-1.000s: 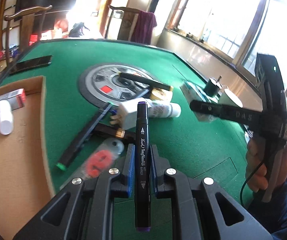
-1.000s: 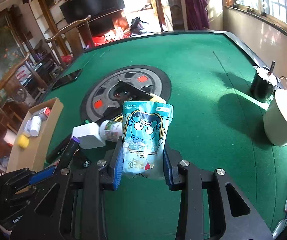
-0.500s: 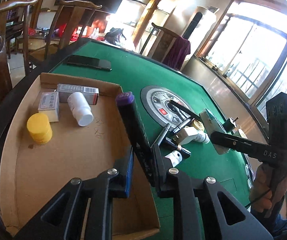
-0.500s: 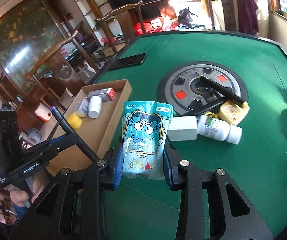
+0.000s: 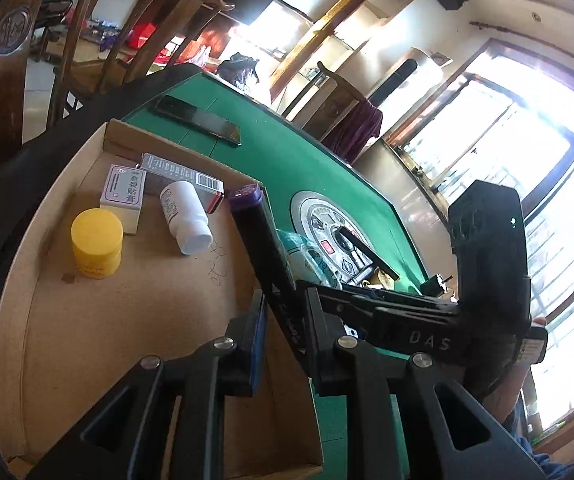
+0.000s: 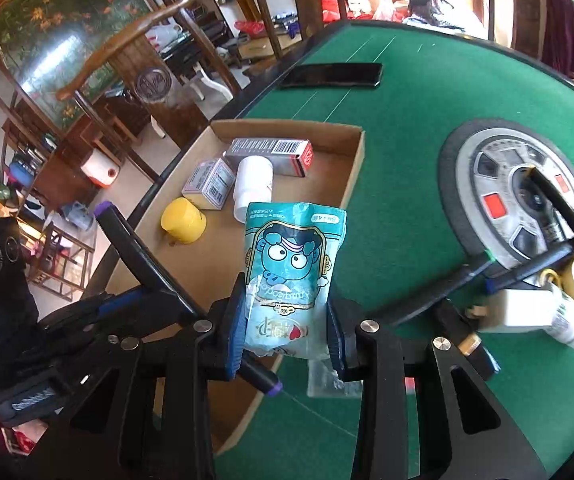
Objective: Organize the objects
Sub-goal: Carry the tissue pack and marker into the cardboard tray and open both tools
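Right wrist: teal cartoon-printed snack pouch (image 6: 293, 264), upright.

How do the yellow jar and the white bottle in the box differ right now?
The yellow jar stands upright; the white bottle lies on its side. The jar is squat and plain yellow; the bottle is longer, white, with a printed label. Both rest on the floor of the cardboard box, apart from each other.

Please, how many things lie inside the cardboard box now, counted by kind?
Cartons: 2
White bottle: 1
Yellow jar: 1
Total: 4
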Motion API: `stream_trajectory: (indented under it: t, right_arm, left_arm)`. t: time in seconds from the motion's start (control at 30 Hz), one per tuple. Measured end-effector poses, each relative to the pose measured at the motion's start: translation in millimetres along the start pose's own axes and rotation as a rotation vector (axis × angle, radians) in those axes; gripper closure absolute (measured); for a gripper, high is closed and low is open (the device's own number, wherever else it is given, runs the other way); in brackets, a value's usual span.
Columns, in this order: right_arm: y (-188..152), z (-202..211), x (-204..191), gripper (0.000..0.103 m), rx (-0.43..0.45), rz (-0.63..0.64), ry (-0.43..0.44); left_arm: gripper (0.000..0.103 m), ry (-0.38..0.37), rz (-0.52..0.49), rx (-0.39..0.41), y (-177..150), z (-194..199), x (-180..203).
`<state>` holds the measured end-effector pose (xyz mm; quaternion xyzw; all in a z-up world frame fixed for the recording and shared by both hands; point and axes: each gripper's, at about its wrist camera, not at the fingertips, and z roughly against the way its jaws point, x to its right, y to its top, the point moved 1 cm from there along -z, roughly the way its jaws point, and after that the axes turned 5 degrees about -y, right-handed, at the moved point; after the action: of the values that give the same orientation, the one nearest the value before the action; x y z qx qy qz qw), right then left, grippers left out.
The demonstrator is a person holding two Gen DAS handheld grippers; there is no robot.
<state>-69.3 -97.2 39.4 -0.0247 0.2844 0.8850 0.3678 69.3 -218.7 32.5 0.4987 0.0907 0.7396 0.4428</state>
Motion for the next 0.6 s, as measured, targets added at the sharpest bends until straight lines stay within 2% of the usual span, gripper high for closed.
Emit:
stream_trajectory:
  t: [0.07, 0.27, 0.37, 0.6]
  right_arm:
    - [4, -7, -5, 0.069, -0.011, 0.003, -0.001]
    - [16, -33, -16, 0.069, -0.042, 0.001, -0.044]
    - [22, -41, -19, 0.069, -0.043, 0.004, -0.079]
    - [40, -58, -16, 0.069, -0.056, -0.01, -0.126]
  left_arm:
    - [0.09, 0.045, 0.02, -0.002, 5, -3, -10]
    - [0.087, 0.065, 0.156, -0.084, 22, -32, -56]
    - [0.091, 0.113, 0.159, -0.092, 26, -40, -62]
    - [0.09, 0.197, 0.171, -0.132, 31, -52, -60]
